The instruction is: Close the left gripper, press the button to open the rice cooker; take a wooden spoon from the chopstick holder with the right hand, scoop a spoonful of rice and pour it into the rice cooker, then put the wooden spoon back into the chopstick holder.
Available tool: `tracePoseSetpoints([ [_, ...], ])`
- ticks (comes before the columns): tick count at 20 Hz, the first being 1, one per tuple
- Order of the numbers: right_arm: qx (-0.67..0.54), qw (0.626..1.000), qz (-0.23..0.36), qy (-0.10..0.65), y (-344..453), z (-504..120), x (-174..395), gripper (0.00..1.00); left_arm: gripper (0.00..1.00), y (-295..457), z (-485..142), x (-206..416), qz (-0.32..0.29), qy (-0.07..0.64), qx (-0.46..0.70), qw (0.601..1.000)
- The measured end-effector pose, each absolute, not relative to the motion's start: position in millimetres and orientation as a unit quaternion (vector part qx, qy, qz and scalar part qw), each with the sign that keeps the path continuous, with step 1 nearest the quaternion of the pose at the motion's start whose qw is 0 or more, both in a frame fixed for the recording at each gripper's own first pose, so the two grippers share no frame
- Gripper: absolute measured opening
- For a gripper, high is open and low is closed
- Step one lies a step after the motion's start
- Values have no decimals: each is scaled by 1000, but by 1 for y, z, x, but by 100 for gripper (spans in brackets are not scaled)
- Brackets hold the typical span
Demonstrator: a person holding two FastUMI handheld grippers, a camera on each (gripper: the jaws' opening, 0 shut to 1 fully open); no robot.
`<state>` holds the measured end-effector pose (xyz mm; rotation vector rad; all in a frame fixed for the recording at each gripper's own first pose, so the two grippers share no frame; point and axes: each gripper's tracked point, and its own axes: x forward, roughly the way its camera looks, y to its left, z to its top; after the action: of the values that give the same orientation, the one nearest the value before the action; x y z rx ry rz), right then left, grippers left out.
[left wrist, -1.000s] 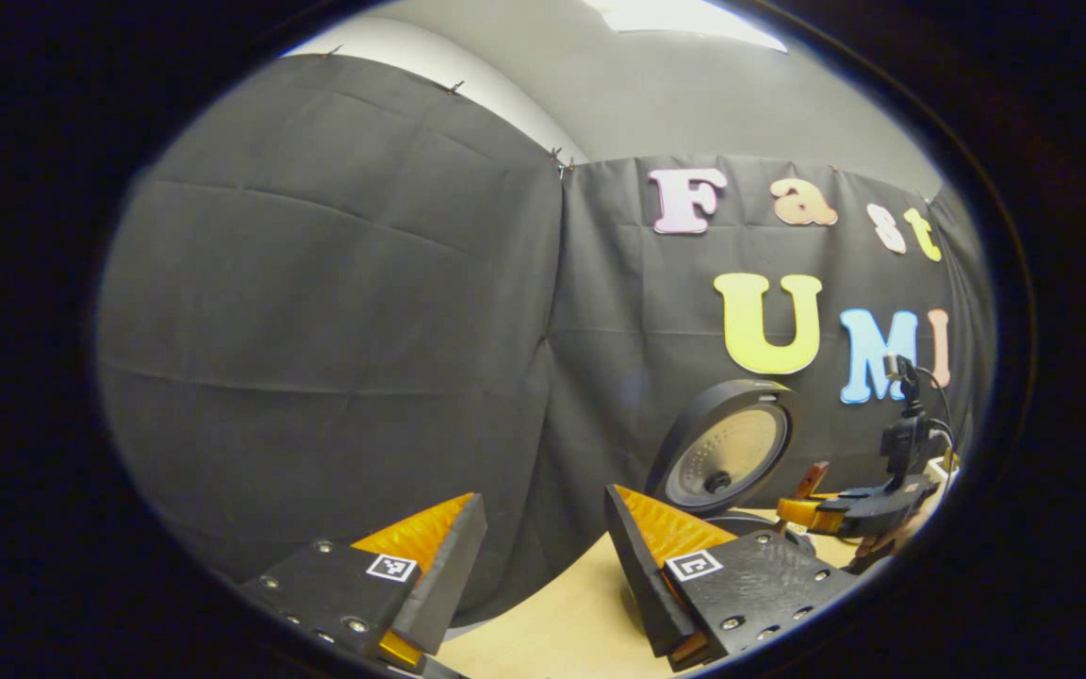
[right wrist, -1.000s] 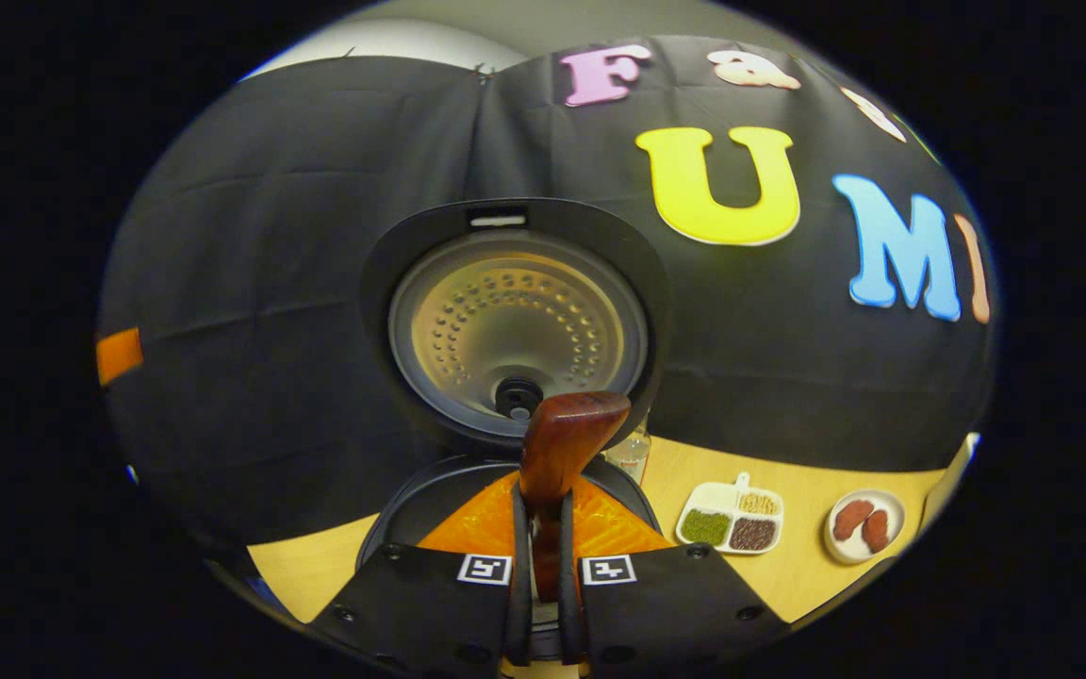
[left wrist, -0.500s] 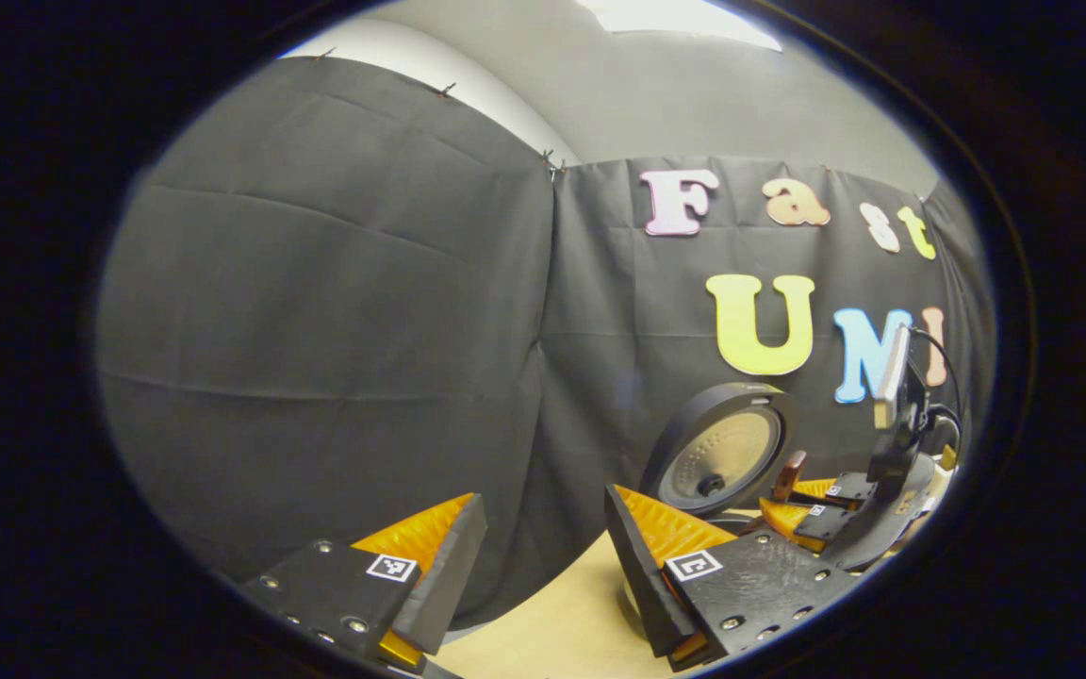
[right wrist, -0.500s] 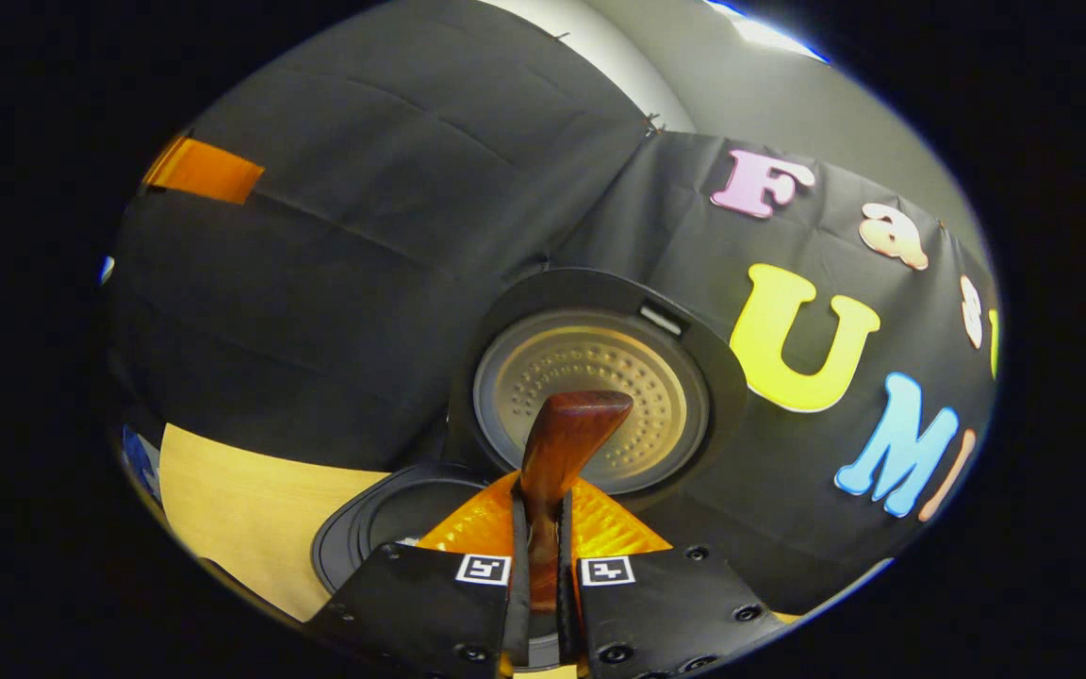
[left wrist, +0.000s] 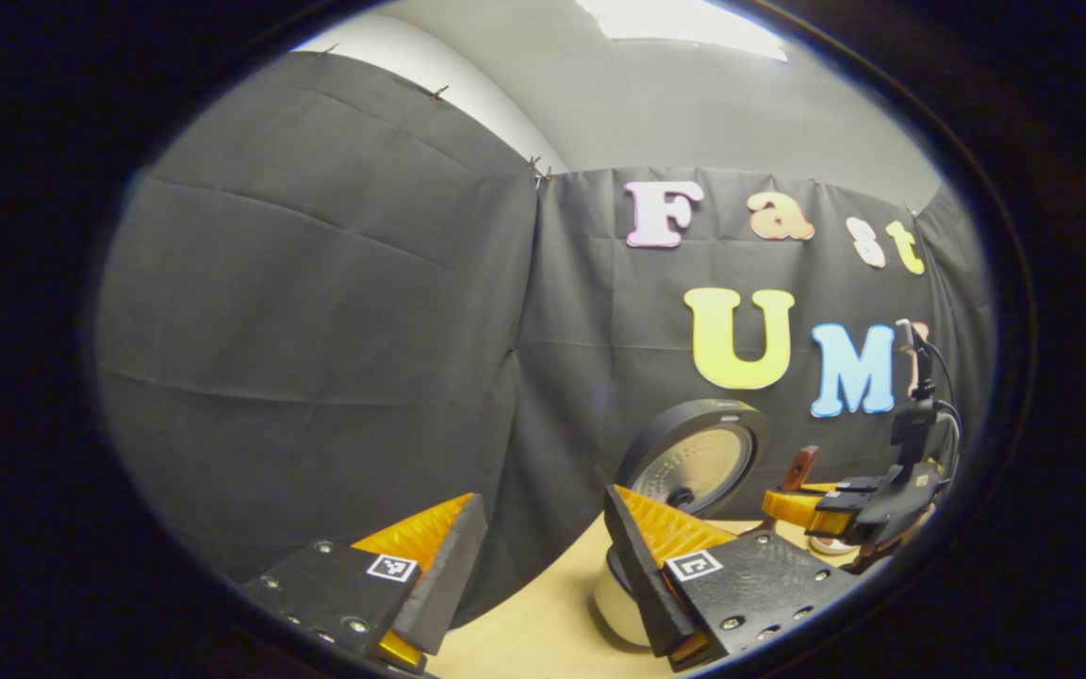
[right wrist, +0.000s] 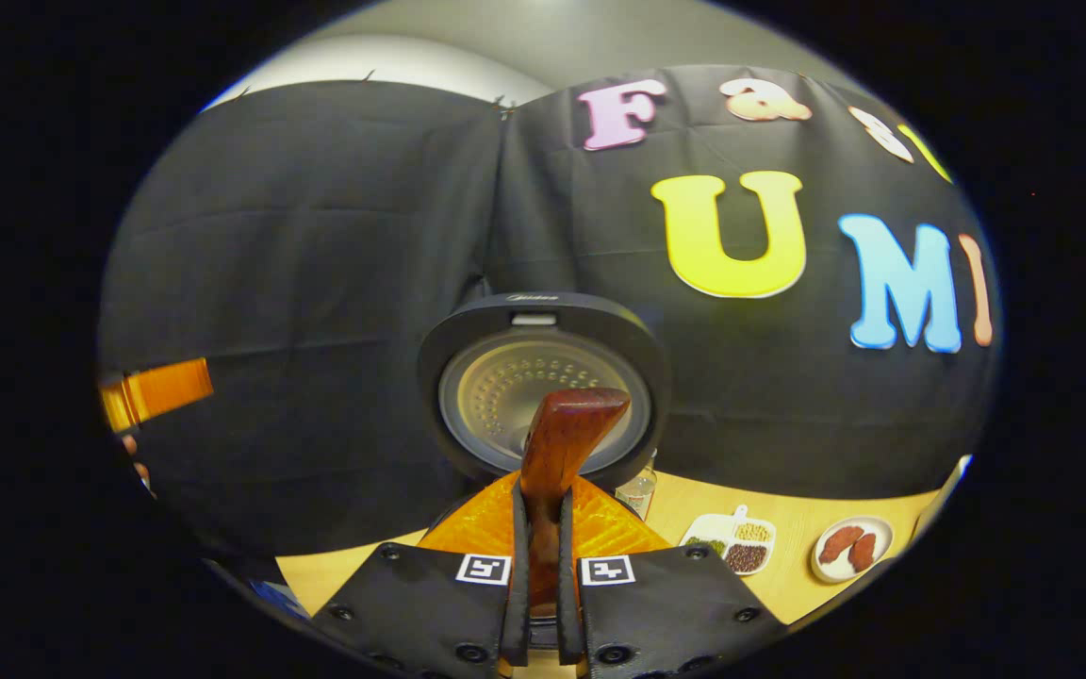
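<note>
Here the right gripper [right wrist: 543,566] clamps the wooden spoon [right wrist: 557,453] at six o'clock, below the open rice cooker [right wrist: 543,377] lid. The left gripper [left wrist: 543,556] stands wide open, empty. Likely pouring done; next, return the spoon to its holder.

Divided snack tray [right wrist: 730,545] beside sausage plate [right wrist: 850,549] (both on table [right wrist: 788,514])

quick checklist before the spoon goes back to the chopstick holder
1. Rice cooker lid open: ok.
2. Right hand-held gripper shut on the wooden spoon: ok, both fingers press its handle.
3. Spoon emptied of rice: cannot tell, the bowl end is hidden.
4. Left hand-held gripper out of the way: ok, open, off to the side.
5. Chopstick holder located: cannot tell.
6. Divided grain dish and small plate undisturbed on the table: ok.
</note>
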<state>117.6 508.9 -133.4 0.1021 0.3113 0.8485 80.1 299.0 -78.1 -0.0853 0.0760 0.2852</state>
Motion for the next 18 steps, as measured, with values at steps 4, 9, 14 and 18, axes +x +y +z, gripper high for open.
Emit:
tracePoseSetpoints([
  [4, 121, 908, 366, 164, 462, -115, 131, 13, 80, 276, -69, 92, 118, 29, -35, 992],
  [9, 137, 928, 309, 157, 392, -107, 144, 13, 80, 242, -60, 105, 89, 22, -38, 995],
  [14, 145, 943, 254, 156, 318, -107, 152, 13, 79, 206, -50, 112, 63, 15, -36, 997],
  [18, 150, 954, 207, 155, 257, -111, 156, 13, 80, 174, -46, 114, 39, 16, -36, 998],
])
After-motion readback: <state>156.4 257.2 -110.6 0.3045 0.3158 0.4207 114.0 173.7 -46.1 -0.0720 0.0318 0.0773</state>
